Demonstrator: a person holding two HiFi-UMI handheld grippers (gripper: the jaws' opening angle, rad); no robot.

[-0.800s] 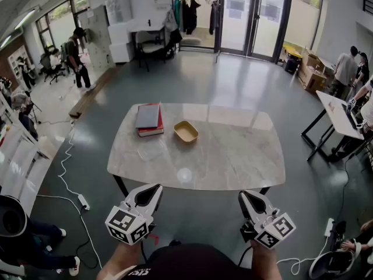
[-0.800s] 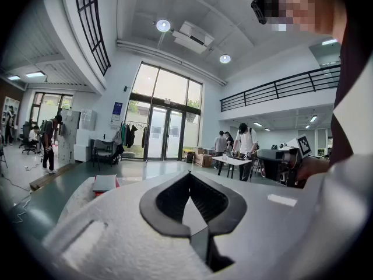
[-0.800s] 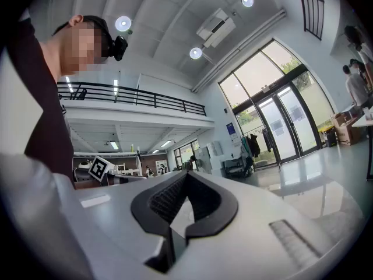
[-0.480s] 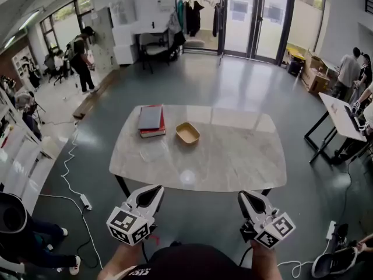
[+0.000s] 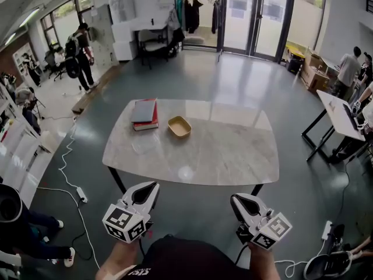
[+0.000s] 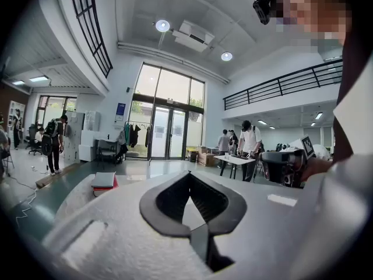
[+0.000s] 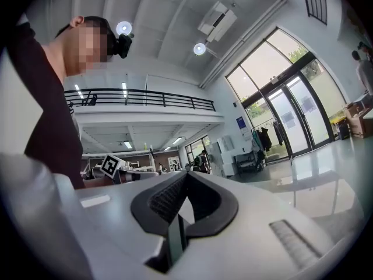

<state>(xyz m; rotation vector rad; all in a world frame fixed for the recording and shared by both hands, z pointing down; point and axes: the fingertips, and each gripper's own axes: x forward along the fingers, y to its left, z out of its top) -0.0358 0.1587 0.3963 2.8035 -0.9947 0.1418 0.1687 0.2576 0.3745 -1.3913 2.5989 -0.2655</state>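
While my left gripper [image 5: 150,188] and right gripper [image 5: 238,200] hang shut and empty off the near edge of the table [image 5: 233,156], I reckon closed jaws could shove the yellow dish [image 5: 179,126], far across the table beside the books [image 5: 144,113].

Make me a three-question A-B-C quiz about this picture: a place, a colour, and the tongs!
1. Where is the yellow bowl? A on the table, beside the books B under the table C on the books
2. The lower book, under the grey book, is: A green B red C white
3. The left tongs and right tongs are: A wide open B gripping the bowl C shut, empty
Answers: A, it sits on the tabletop; B, a red edge shows beneath; C, their tips meet on nothing.
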